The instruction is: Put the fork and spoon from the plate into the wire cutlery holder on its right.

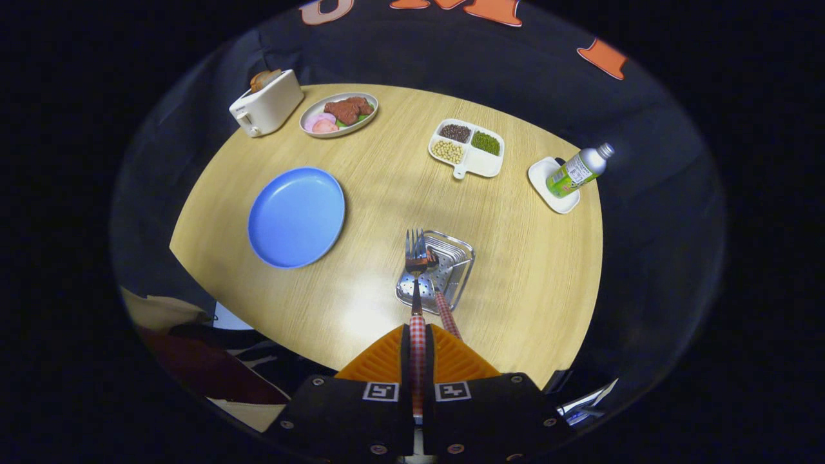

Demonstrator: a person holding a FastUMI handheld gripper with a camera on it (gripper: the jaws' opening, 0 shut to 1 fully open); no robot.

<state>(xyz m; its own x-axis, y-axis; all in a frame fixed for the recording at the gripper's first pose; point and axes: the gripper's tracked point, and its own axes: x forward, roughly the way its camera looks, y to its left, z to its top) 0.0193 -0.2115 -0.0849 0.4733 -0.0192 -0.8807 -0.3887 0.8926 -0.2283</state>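
Claw (417, 351) clamped on the checked-handled metal fork (416, 258), both fingers pressing its handle; I hold its tines over the square wire cutlery holder (461, 270) near the bench's (387, 180) front edge. Checked-handled spoon (443, 303) stands inside. Round blue plate (296, 216) lies left.

A steel fork (416, 258) with a checked handle points tines-up toward twelve o'clock over the wire cutlery holder (437, 270), where the spoon (441, 293) already leans; the blue plate (296, 216) lies bare at the holder's ten o'clock.

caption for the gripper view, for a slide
Gripper shut on the fork, held above the wire cutlery holder with the spoon already in it.
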